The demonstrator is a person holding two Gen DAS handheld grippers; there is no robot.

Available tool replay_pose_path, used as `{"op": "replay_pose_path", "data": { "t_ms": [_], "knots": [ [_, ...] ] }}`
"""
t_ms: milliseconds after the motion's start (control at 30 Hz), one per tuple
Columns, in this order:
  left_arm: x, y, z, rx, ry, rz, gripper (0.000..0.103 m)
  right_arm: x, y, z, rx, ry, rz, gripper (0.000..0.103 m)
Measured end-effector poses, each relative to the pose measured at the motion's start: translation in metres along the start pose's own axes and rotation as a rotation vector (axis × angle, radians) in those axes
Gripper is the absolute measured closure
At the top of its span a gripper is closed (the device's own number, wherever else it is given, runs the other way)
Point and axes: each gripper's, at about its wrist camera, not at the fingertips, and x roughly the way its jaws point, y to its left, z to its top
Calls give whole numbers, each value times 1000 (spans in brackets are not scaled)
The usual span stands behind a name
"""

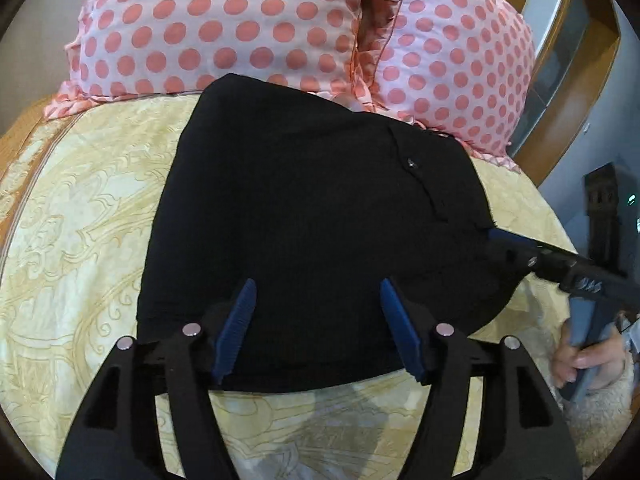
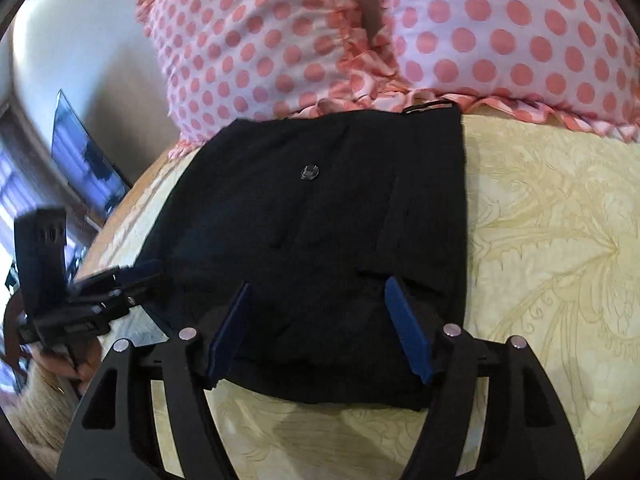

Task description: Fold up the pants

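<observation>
Both claws, left [image 1: 318, 300] and right [image 2: 318, 300], hang spread wide above the folded pants [image 1: 312, 220].

- Bed cover [image 1: 88, 216], cream with a pale yellow swirling pattern, spread flat over the bed.
- Two pillows at the far edge of the bed, pink with coral polka dots and ruffled edges: left pillow [image 1: 224, 28] and right pillow [image 1: 452, 64], side by side and touching.
- Wooden frame [image 1: 560, 128] beyond the right pillow.
- Dark screen [image 2: 86, 156], blurred, past the bed's left side.
</observation>
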Motion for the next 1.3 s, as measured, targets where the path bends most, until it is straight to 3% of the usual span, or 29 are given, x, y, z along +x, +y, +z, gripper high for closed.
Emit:
{"op": "replay_pose_path", "data": {
  "t_ms": [33,67,133,233,333,500,800,1067,1300],
  "knots": [
    [-5,-1,-1,-8,-10,1,35,-8,4,-3,-1,-18,-16,30],
    [-14,-2,-5,-7,-30,2,30,-21,11,-12,-16,-57,-39,16],
    [-37,-8,-18,29,-86,58,12,-39,22,-31,-41,-124,-94,1],
    [-62,-14,-48,85,-149,180,3,-53,46,-66,-100,-200,-180,1],
    [-77,-19,-80,96,-172,245,2,-53,61,-95,-116,-228,-292,1],
    [-88,-24,-114,81,-201,345,2,-46,74,-124,-141,-216,-310,1],
    [-73,-22,-135,86,-156,370,2,-36,84,-149,-145,-209,-360,1],
    [-75,-20,-145,66,-232,354,2,-37,87,-162,-145,-308,-381,1],
    [-76,-21,-147,75,-252,353,2,-38,87,-164,-145,-337,-387,1]
  ]
}}
